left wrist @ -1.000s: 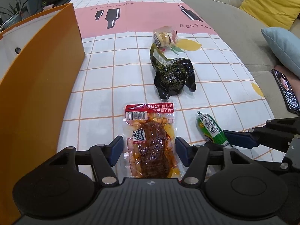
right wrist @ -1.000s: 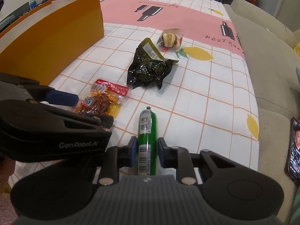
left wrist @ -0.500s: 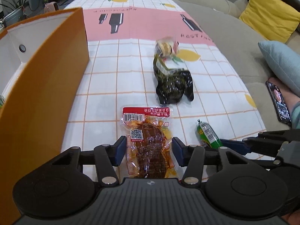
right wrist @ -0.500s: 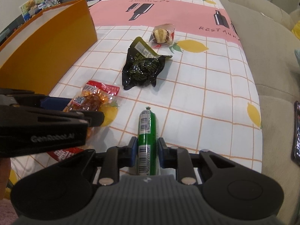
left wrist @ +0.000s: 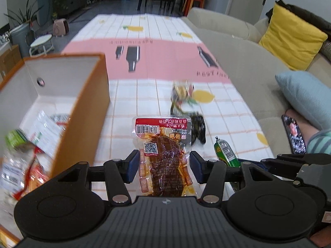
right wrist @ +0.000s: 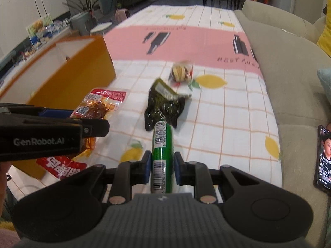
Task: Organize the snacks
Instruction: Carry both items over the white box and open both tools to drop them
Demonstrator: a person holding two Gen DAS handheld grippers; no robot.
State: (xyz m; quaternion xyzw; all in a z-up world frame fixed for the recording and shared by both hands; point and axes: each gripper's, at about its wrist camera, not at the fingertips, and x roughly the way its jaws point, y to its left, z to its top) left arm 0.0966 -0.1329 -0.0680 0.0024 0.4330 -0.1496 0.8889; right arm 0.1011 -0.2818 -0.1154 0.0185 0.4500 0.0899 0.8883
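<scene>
My left gripper is shut on a clear packet of brown braised meat with a red label and holds it above the tablecloth, beside the orange box. The packet also shows in the right wrist view. My right gripper is shut on a green sausage stick and holds it up; the stick also shows in the left wrist view. A black snack bag and a small clear-wrapped pastry lie on the cloth ahead.
The orange box holds several snack packets. A red packet lies below the left gripper. A beige sofa with yellow and blue cushions runs along the right. A phone lies on it.
Both grippers have risen off the tablecloth with their snacks. The left one has lifted the meat packet and now sees into the orange box.
</scene>
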